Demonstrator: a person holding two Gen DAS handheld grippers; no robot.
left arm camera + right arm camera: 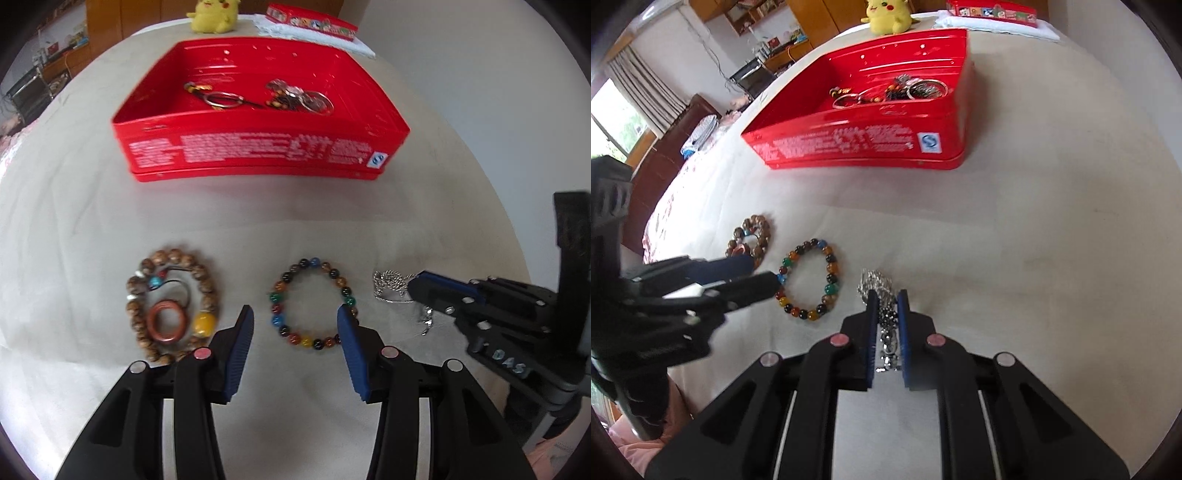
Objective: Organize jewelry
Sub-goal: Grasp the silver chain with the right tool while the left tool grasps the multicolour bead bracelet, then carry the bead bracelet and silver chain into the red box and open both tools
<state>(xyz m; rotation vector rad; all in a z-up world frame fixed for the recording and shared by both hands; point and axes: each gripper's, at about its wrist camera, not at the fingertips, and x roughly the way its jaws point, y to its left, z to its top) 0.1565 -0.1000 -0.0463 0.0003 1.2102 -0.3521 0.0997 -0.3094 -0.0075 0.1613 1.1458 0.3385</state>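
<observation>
We have the right tool [886, 295] pinched shut on the silver chain [877, 280], low in the centre of its frame, the chain not yet lifted off the white worktop [1052, 240]. Our left tool [295, 319] hangs half open over the multicoloured bead bracelet [314, 304], gripping nothing. Next, we judge, comes lifting the chain and carrying it to the red tin [849, 142] in the upper frame without snagging.

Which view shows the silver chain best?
The right wrist view: the silver chain sits front and centre, pinched between the right tool's pads. The left wrist view shows it only near the edge, partly hidden behind that tool.
</observation>
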